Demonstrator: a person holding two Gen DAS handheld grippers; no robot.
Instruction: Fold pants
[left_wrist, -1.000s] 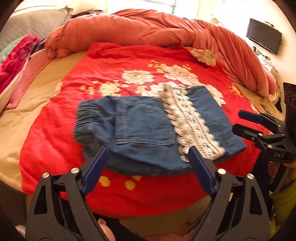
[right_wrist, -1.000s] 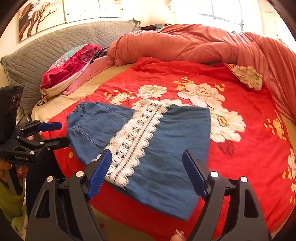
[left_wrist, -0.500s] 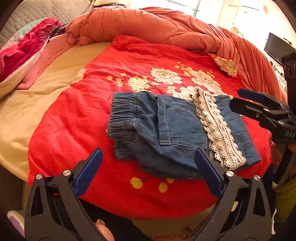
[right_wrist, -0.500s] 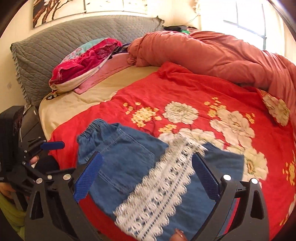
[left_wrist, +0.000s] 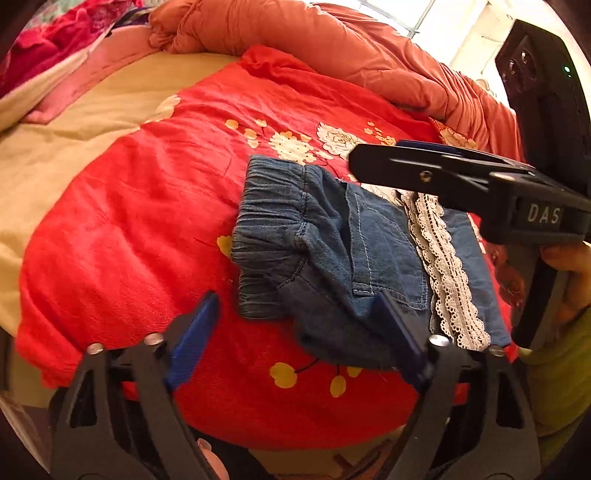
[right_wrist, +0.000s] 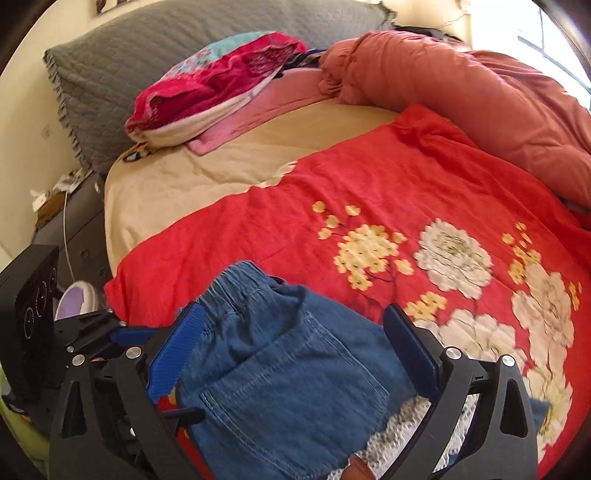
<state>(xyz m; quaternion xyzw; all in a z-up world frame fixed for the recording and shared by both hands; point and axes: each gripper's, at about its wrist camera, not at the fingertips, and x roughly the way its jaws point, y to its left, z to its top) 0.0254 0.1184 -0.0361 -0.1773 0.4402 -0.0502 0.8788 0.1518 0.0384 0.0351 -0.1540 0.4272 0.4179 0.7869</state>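
Pants (left_wrist: 332, 258) lie folded near the front edge of our red blanket (left_wrist: 147, 206), while our left gripper (left_wrist: 295, 332) closes on nothing and our right gripper (right_wrist: 291, 354) hovers spread wide above them.

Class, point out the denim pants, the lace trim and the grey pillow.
denim pants (right_wrist: 295, 373): right wrist view, on the back pocket.
lace trim (left_wrist: 443, 266): left wrist view, mid-strip.
grey pillow (right_wrist: 147, 62): right wrist view, on its quilted face.

— What do we see on the bed (right_wrist: 177, 184)?
— We see a red flowery blanket (right_wrist: 369, 192) with blue pants (right_wrist: 288, 373) at lower middle, and an orange quilt (right_wrist: 461, 88) bunched upper right.
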